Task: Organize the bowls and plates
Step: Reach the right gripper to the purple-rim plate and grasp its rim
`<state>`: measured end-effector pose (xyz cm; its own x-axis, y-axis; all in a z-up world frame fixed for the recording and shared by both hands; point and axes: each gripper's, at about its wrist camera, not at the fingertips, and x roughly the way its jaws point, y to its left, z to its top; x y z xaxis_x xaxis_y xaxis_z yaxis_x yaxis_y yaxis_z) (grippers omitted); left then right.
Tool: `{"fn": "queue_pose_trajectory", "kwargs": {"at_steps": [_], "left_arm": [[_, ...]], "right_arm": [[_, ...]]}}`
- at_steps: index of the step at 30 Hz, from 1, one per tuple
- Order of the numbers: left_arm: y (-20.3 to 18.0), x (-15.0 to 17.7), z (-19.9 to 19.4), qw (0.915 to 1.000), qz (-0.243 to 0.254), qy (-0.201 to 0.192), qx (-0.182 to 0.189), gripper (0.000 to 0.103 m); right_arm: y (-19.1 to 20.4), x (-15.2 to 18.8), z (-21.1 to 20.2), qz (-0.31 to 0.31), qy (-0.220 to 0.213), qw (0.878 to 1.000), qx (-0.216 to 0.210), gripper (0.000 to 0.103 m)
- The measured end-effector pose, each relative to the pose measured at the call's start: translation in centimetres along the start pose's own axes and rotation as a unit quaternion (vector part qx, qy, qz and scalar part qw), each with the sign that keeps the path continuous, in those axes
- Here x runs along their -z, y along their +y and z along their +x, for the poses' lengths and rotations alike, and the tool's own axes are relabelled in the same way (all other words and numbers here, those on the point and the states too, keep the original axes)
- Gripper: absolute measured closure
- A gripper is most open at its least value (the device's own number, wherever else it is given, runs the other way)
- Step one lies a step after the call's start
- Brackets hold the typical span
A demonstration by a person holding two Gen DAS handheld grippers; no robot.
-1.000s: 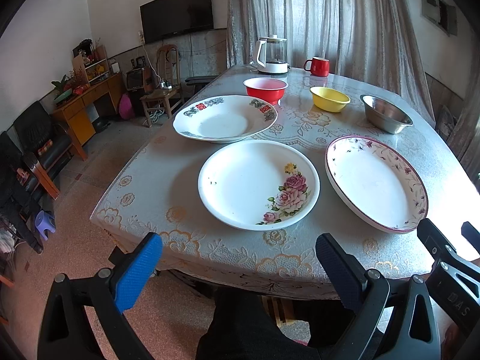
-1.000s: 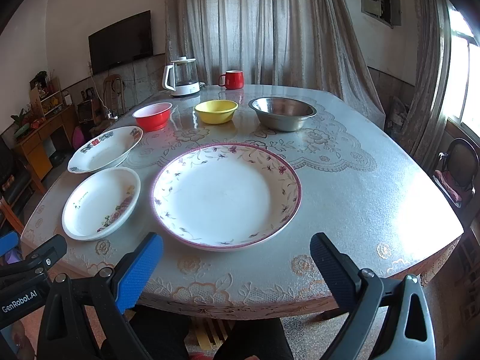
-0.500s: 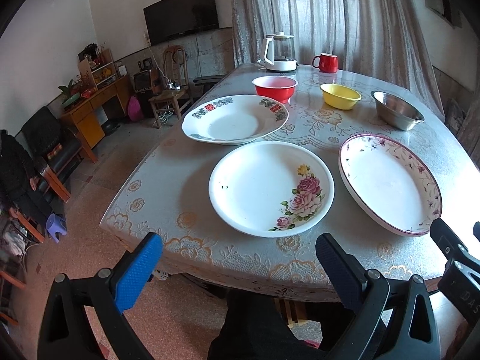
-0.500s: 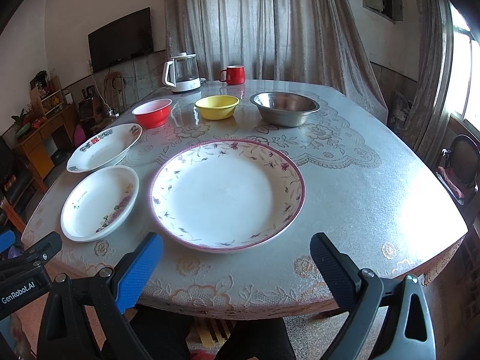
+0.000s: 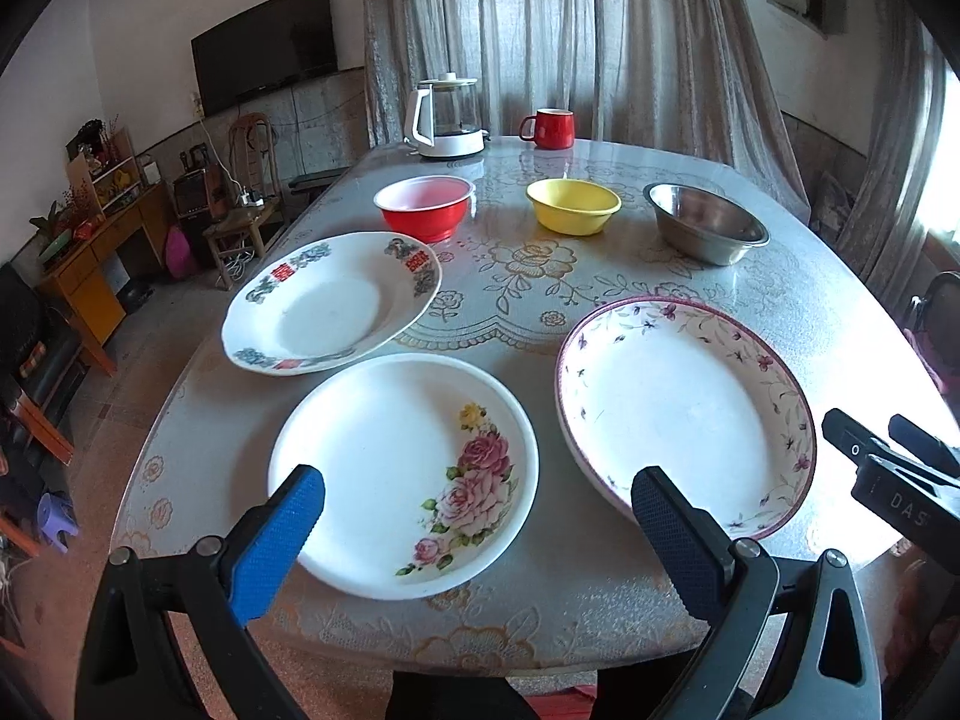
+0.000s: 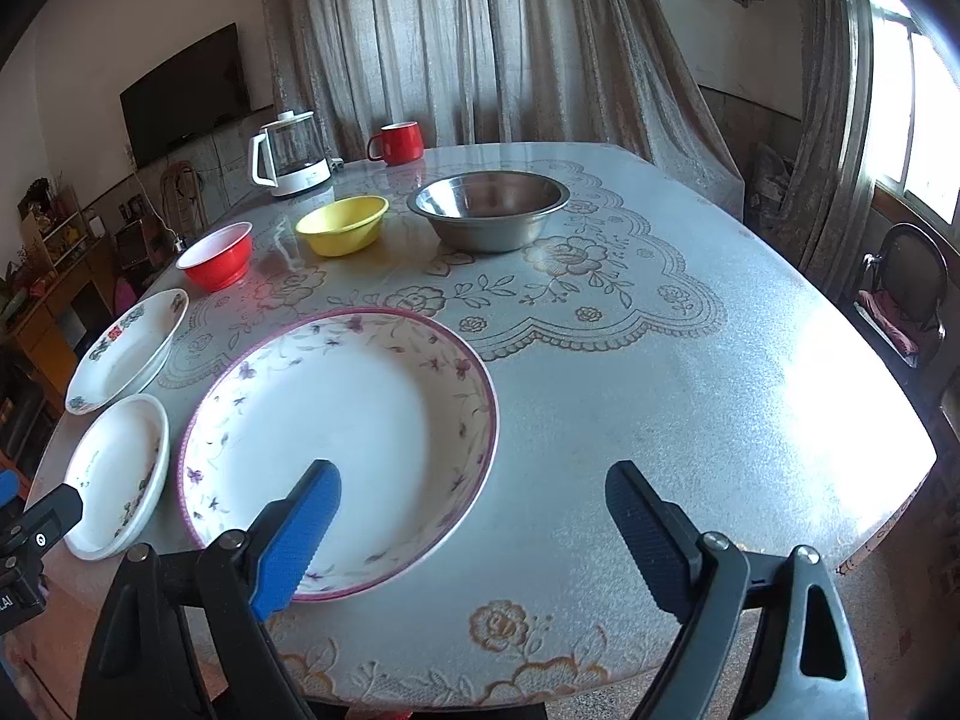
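Three plates lie on the table near me: a white rose plate (image 5: 384,468), a large purple-rimmed plate (image 5: 678,408) to its right, and a plate with a red and green rim pattern (image 5: 330,306) behind. Farther back stand a red bowl (image 5: 423,213), a yellow bowl (image 5: 573,204) and a steel bowl (image 5: 705,228). My left gripper (image 5: 477,498) hangs open over the rose plate's near edge. My right gripper (image 6: 474,486) is over the near right rim of the purple-rimmed plate (image 6: 342,426); its jaws are closing and the pads touch nothing.
A glass kettle (image 5: 447,120) and a red mug (image 5: 549,127) stand at the table's far edge. The lace-patterned tablecloth (image 6: 660,372) is bare to the right of the plates. A dark chair (image 6: 906,282) stands beyond the table's right side.
Both grippers have moved forward from beyond the table's near edge to over the plates. The right jaws stand slightly narrower. The dishes have not moved.
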<state>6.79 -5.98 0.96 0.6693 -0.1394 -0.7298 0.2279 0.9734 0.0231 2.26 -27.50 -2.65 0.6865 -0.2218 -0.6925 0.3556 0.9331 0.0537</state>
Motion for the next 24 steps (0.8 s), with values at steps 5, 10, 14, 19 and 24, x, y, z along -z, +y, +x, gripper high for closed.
{"fn": "queue_pose_trajectory", "kwargs": {"at_steps": [5,10,14,19,24], "left_arm": [[-1.4,-2.6,1.6,0.9988,-0.004,0.013,0.046,0.0],[-2.1,-4.5,3.9,0.998,-0.012,0.032,0.053,0.0],[-2.3,-5.6,6.2,0.9957,-0.002,0.057,0.073,0.0],[-2.4,-6.2,9.2,0.9916,0.009,0.103,0.078,0.0],[-2.9,-7.0,9.9,0.9915,0.019,0.095,0.088,0.001]], "right_arm": [[-1.1,-1.6,2.1,-0.016,0.009,1.0,-0.015,0.023],[-1.4,-2.3,4.6,-0.028,0.033,0.998,-0.039,0.024],[-1.5,-2.3,5.9,-0.032,0.044,0.998,-0.043,0.024],[-1.8,-2.4,7.1,-0.025,0.066,0.995,-0.064,0.024],[-2.0,-2.7,7.4,-0.025,0.074,0.995,-0.069,0.024]]}}
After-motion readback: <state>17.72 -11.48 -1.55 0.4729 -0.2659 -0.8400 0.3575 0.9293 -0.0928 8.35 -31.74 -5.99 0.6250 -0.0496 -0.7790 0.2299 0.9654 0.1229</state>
